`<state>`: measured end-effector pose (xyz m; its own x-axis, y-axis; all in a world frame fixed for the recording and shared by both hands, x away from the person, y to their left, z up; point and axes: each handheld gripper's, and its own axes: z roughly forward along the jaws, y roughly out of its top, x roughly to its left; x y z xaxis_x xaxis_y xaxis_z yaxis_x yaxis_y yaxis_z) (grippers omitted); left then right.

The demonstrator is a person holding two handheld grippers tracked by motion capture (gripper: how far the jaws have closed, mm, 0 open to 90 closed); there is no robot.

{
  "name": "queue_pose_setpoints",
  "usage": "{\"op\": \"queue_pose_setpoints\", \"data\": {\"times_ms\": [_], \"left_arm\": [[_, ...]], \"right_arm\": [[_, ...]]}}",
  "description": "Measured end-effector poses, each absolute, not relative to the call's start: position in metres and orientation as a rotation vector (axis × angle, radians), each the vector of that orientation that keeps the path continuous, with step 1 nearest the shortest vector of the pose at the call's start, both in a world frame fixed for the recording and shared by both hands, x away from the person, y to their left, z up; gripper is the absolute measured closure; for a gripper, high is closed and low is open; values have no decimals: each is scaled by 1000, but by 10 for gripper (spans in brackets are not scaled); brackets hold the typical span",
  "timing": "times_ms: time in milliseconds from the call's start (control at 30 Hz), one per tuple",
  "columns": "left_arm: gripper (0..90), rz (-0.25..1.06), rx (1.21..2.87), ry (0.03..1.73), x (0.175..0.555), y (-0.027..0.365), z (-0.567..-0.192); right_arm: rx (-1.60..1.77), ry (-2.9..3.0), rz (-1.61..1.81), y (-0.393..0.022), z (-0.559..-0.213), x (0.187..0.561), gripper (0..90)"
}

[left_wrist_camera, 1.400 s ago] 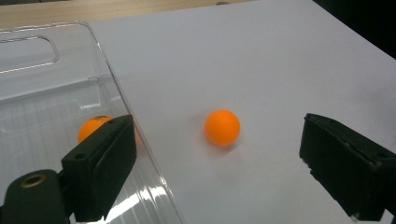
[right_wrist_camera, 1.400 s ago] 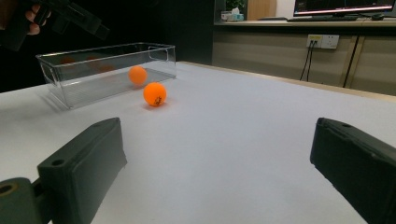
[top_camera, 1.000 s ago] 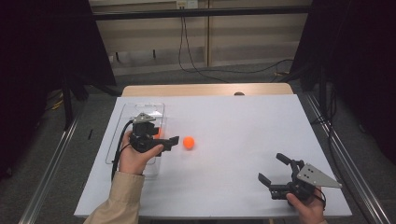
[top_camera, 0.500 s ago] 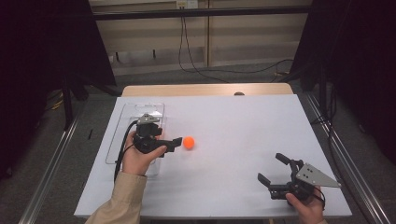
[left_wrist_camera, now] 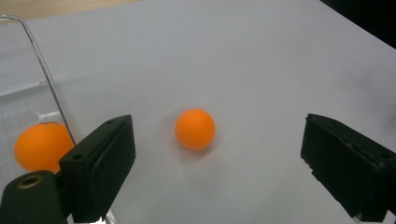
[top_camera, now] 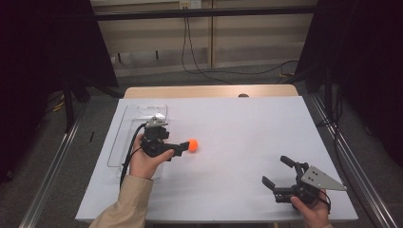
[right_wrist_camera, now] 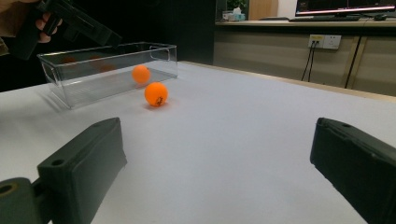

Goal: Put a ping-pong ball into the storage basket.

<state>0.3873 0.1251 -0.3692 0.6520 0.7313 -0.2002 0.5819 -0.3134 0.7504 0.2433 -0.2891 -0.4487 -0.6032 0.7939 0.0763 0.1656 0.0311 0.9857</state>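
Two orange balls show in the left gripper view: one loose ball [left_wrist_camera: 195,129] at frame centre on the white worktop [left_wrist_camera: 261,60], between the left gripper [left_wrist_camera: 219,163]'s wide-open fingers, untouched; a second ball [left_wrist_camera: 39,145] at lower left inside the one clear tray [left_wrist_camera: 44,81]. At the high view's lower right, the right gripper [top_camera: 278,172] rests, fingers open, gripping nothing

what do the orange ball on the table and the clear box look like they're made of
Ball: probably thin hard plastic, like a table-tennis ball; smooth matte orange with a small dark print in the right gripper view.
Box: likely clear acrylic or similar rigid plastic; glossy see-through walls with bright edges, another orange ball visible through them.
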Motion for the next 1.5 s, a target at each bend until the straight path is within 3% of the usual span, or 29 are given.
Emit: {"op": "queue_pose_setpoints", "data": {"times_ms": [1500], "left_arm": [[90,249,2075,1026,391,106,-389]], "right_arm": [[965,1814,1606,-289,-449,244,26]]}}
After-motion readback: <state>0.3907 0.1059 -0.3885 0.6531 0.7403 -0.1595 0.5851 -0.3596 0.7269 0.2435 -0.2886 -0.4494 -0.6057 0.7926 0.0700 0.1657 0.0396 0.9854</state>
